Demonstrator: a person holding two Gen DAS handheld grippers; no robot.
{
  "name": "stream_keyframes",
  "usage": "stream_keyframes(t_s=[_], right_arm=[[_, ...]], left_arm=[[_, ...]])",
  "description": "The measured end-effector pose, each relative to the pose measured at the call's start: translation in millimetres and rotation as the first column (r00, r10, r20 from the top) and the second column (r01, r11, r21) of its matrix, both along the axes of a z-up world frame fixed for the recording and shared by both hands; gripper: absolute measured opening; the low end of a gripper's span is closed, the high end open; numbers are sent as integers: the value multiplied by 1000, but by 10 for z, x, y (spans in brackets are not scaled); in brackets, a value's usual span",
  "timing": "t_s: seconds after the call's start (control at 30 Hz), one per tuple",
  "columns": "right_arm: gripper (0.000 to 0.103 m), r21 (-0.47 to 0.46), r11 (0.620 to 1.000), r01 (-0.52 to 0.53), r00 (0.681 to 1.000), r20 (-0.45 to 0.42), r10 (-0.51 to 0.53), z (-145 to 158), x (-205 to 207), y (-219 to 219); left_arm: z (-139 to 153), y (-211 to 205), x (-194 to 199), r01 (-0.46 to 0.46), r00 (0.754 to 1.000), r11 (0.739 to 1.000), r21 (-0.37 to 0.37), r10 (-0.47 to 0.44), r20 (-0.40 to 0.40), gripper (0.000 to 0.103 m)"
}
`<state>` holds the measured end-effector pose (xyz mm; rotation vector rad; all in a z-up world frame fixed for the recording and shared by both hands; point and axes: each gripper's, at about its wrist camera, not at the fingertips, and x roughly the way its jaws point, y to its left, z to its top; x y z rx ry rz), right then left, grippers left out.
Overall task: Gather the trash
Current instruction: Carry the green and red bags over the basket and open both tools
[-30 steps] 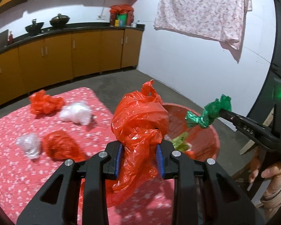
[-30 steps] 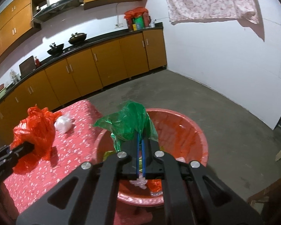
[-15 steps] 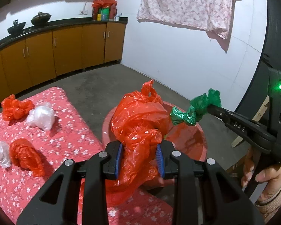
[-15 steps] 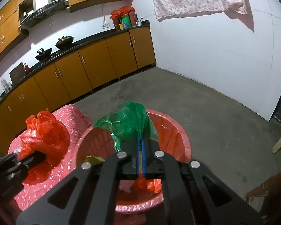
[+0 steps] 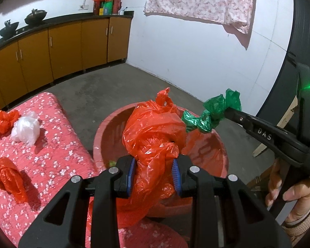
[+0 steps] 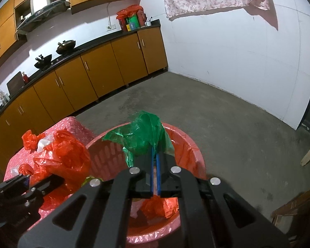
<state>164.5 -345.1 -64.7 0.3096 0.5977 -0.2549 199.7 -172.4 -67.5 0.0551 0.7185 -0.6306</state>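
My left gripper (image 5: 154, 172) is shut on a crumpled red plastic bag (image 5: 155, 136) and holds it over the near edge of a red plastic basin (image 5: 105, 132). My right gripper (image 6: 155, 159) is shut on a crumpled green plastic bag (image 6: 142, 132) above the same basin (image 6: 188, 144). In the left wrist view the right gripper (image 5: 229, 111) comes in from the right with the green bag (image 5: 212, 113). In the right wrist view the left gripper (image 6: 26, 180) and its red bag (image 6: 62, 157) are at the left. Red trash (image 6: 159, 205) lies inside the basin.
A table with a red flowered cloth (image 5: 57, 148) stands left of the basin, with two red bags (image 5: 2, 119) (image 5: 8, 177) and a white bag (image 5: 25, 129) on it. Brown cabinets (image 6: 105, 70) line the far wall. The floor is bare concrete (image 6: 227, 124).
Both grippers have moved right, away from the table and over the basin, each still holding its bag. The bags on the table have slid to the left of the view.
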Motion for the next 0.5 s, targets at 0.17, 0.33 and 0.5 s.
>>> stream_keyframes(t_s=[0.17,0.33,0.5], right_arm=[[4,10,1000,1,1000,1,-1,-40,23,-17],[5,24,1000,-1,1000,4,1,-87,23,-26],[16,58,998,-16,1000,8,16,-124,28,-45]], left_arm=[[-44,-68,38,8,1000,1000,1,-8,-9,31],[-91,-81,67,8,1000,1000,4,-8,-21,39],[-137,-50,78,-7,1000,1000,15,8,-28,55]])
